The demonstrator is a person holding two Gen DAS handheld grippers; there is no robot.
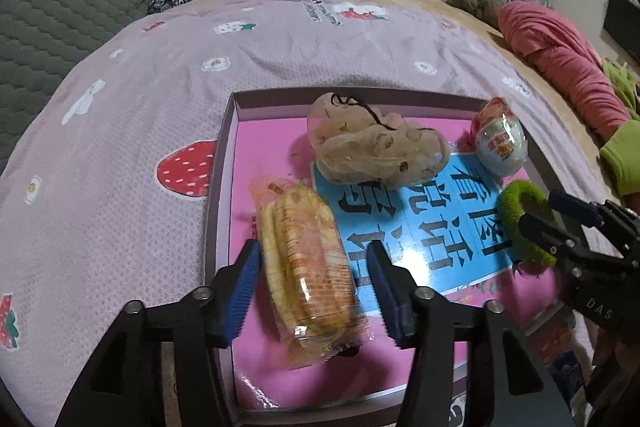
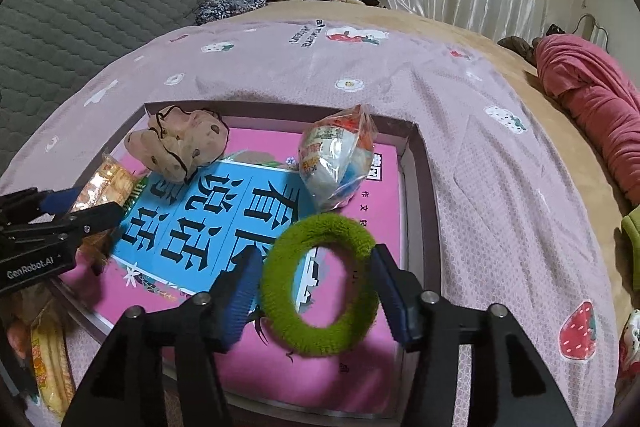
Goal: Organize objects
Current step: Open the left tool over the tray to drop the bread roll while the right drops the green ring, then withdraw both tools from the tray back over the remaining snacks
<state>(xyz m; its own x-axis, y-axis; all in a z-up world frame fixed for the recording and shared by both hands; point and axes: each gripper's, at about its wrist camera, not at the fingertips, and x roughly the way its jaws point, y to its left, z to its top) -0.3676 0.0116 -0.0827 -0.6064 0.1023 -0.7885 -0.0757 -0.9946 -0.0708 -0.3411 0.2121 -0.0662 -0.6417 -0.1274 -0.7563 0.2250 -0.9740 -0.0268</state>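
Both sets of jaws stand partly open: left gripper (image 1: 316, 291) straddles the cracker packet (image 1: 308, 267) without pressing; right gripper (image 2: 316, 297) straddles the green ring (image 2: 320, 287), pads clear.

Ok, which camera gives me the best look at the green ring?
The right wrist view. There the green ring shows whole, hole and all, lying in the box between the right gripper's open fingers. The left wrist view shows the ring only at its right edge, partly hidden behind that gripper.
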